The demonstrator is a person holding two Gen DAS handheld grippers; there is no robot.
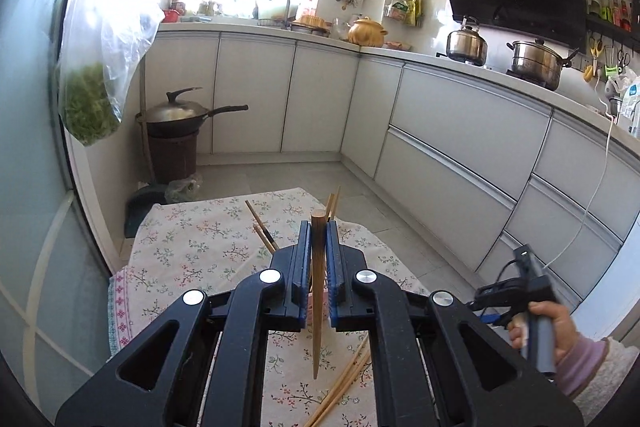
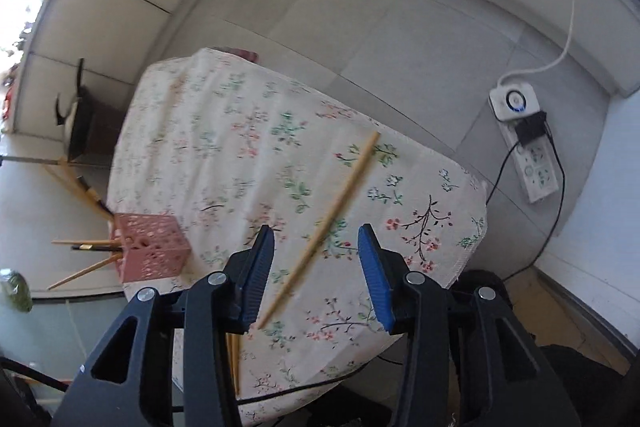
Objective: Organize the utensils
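Your left gripper (image 1: pixel 319 239) clenched on an upright wooden chopstick (image 1: pixel 318 291) above the floral tablecloth (image 1: pixel 192 251), your right gripper (image 2: pixel 316 267) released over a lone chopstick (image 2: pixel 328 223), pink holder (image 2: pixel 150 247) nearby.

Chopsticks (image 2: pixel 84 247) in holder (image 2: pixel 150 247) on table (image 2: pixel 224 131)

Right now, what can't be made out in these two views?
- Pink holder: hidden in left wrist view behind the left gripper, shut on a chopstick.
- Loose chopstick under the open right gripper: motion-blurred.
- Chopsticks: ends cut off at bottom edge.
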